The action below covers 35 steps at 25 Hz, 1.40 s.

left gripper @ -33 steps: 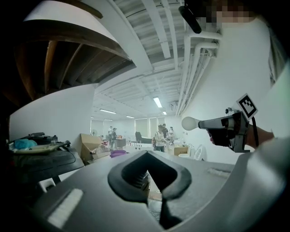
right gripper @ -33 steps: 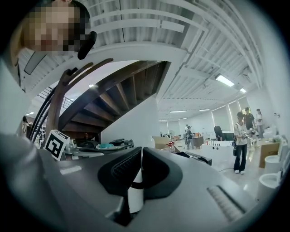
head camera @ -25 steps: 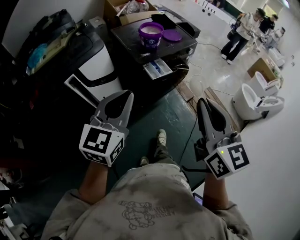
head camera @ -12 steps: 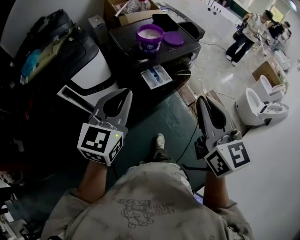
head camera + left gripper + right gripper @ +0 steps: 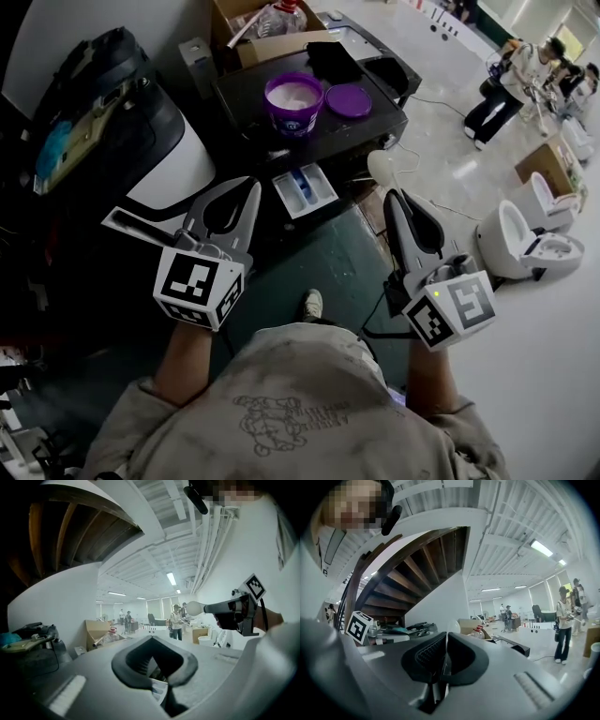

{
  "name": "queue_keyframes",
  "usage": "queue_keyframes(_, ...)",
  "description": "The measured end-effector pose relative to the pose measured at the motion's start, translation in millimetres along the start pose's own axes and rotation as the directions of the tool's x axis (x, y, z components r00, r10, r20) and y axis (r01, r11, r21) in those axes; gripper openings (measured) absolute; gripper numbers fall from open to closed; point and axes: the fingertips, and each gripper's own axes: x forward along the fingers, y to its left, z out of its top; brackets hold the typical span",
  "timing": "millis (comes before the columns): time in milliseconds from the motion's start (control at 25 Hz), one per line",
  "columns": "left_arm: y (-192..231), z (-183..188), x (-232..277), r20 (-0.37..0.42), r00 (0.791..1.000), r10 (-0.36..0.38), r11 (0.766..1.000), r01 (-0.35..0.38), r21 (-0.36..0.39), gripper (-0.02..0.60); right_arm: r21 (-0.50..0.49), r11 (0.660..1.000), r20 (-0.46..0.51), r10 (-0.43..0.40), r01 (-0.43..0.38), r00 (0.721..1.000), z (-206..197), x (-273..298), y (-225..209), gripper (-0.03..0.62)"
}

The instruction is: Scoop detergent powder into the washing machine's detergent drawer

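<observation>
- The black-topped washing machine was the largest item I recorded. It stood ahead of the person, on a floor that was green on the near side.
- A cardboard box sat beyond the far edge of the machine's top. A white toilet stood on the pale floor well off to the right, and other people stood far off in the room.
- The purple tub stood open near the middle of the top, with white detergent powder visible inside.
- The detergent drawer was pulled out from the machine's front, below the near edge of the top and left of centre. Its compartments were exposed, one of them blue. I could not tell whether any powder lay in them.
- The tub's purple lid lay flat on the top, just beside the tub on its right.
- The left gripper was held on the near side of the drawer and to its left, clear of it. Its fingers were closed tip to tip with nothing between them.
- The right gripper was held right of the drawer, pointing toward the near right corner of the top. Its fingers were clamped on the thin handle of a scoop.
- The white scoop projected past the fingertips, bowl foremost. I could not tell whether the bowl held any powder.
</observation>
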Motion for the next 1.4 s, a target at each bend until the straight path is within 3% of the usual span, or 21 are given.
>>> queue_keyframes(320, 16.4, -2.0, 44.7, -0.032, 0.996, 0.080, 0.996, -0.081, -0.029, 0.000, 0.033, 0.997, -0.021, 0.065, -0.065, 0.998, -6.2, 44.3, -47.2, 0.037)
queue_keyframes(600, 27.9, -1.0, 57.2, -0.029, 0.993, 0.117, 0.993, -0.118, -0.026, 0.000, 0.045, 0.995, -0.037, 0.086, -0.084, 0.996, -10.3, 68.0, -61.7, 0.037)
queue_keyframes(1000, 53.0, -2.8, 83.6, -0.014, 0.994, 0.107, 0.993, -0.108, -0.048, 0.000, 0.020, 0.998, -0.064, 0.065, -0.064, 0.996, -11.5, 99.5, -73.8, 0.037)
queue_keyframes(1400, 102.8, -20.1, 132.5, -0.049, 0.998, 0.029, 0.998, -0.032, -0.047, 0.000, 0.028, 0.998, -0.139, 0.054, -0.051, 0.989, -32.7, 168.8, -81.0, 0.037)
